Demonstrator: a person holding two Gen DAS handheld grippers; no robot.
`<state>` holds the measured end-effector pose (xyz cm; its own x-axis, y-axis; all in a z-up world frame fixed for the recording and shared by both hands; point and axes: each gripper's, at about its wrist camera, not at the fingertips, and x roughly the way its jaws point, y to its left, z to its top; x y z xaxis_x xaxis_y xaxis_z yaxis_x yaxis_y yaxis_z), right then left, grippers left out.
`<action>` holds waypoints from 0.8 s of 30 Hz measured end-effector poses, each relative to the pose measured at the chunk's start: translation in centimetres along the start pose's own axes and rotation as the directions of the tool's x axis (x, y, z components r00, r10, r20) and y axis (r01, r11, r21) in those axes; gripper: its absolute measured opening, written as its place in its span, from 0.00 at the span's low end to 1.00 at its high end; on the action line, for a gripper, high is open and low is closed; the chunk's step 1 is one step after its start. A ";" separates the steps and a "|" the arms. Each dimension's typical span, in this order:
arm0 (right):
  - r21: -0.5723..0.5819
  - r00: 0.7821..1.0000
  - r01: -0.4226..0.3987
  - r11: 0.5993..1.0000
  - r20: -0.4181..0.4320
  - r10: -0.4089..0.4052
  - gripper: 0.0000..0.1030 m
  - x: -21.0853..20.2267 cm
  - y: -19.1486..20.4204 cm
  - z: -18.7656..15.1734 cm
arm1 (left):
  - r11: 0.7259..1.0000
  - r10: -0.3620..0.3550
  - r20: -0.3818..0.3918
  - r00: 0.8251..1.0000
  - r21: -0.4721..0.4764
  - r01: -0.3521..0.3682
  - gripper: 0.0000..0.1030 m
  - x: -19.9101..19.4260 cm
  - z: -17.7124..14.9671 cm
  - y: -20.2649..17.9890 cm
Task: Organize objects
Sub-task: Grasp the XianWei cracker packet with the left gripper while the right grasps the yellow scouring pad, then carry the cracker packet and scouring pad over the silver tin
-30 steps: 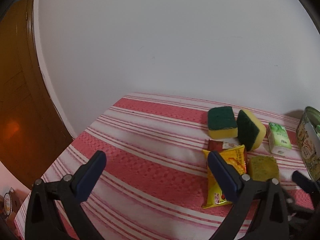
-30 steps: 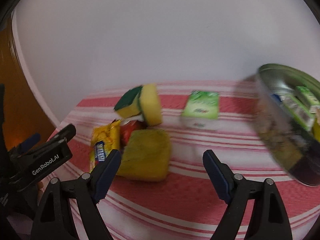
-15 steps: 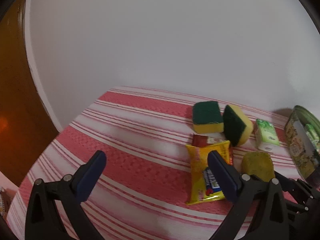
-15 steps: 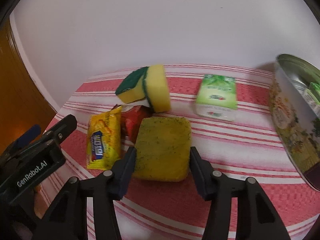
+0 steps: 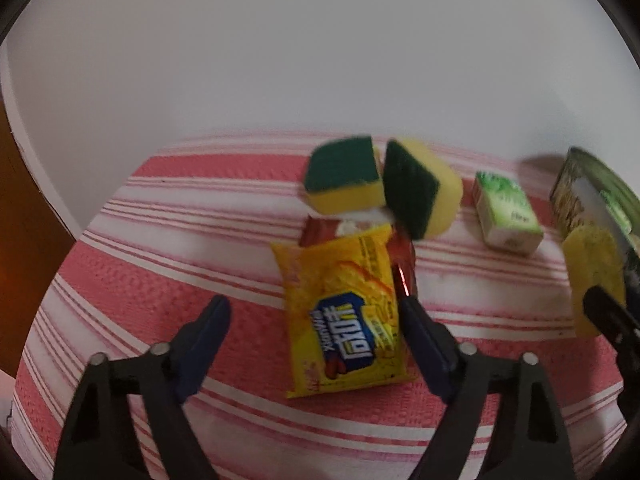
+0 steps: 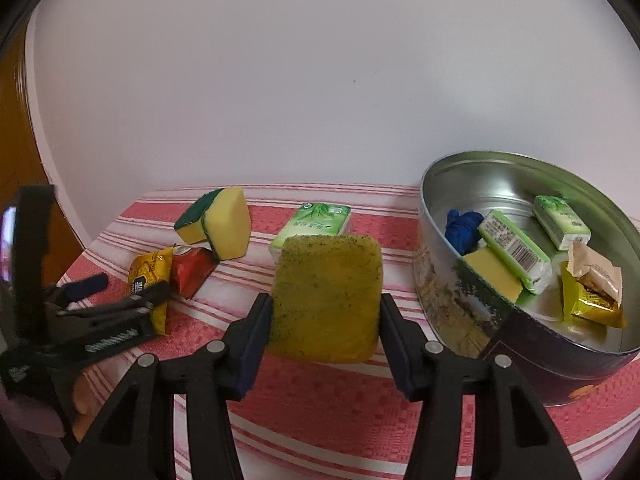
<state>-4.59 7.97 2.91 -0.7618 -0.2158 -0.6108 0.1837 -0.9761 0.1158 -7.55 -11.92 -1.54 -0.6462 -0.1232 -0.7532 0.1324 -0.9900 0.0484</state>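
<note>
A speckled yellow rectangular sponge (image 6: 326, 300) is clamped between the pads of the right gripper (image 6: 324, 320), lifted above the red-and-white striped tablecloth (image 6: 320, 408) beside the oval metal tin (image 6: 452, 296) near the cloth's right edge. The left gripper (image 5: 316, 332) is closing, its pads not pressing the yellow crinkled snack packet (image 5: 344, 312) between them. Two green-topped yellow sponges (image 5: 344, 184) and a green tissue pack (image 5: 508, 212) lie toward the far edge.

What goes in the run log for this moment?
right tool: shut on speckled yellow sponge, lifted | left tool: closing over yellow snack packet | tin: partly filled
</note>
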 end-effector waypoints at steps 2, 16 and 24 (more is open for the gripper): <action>-0.006 1.000 -0.002 1.000 0.004 0.002 0.54 0.1 0.3 -0.2 | 1.000 -0.005 -0.020 1.000 -0.006 0.005 0.66 0.4 -0.1 0.1; 0.027 0.995 -0.032 0.999 0.090 0.030 0.54 -1.9 -0.2 0.3 | 0.980 0.009 0.130 0.991 -0.197 0.017 0.49 -2.7 -1.3 3.0; 0.006 0.986 -0.001 1.000 0.168 0.000 0.54 -4.1 -2.0 0.3 | 0.989 0.024 0.235 0.972 -0.145 0.010 0.49 -5.2 -1.5 0.1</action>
<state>-2.04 10.78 5.37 -0.8555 -0.2166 -0.4704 0.1806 -0.9761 0.1210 -3.05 -11.32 1.41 -0.8015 -0.1599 -0.5762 0.2331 -0.9709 -0.0548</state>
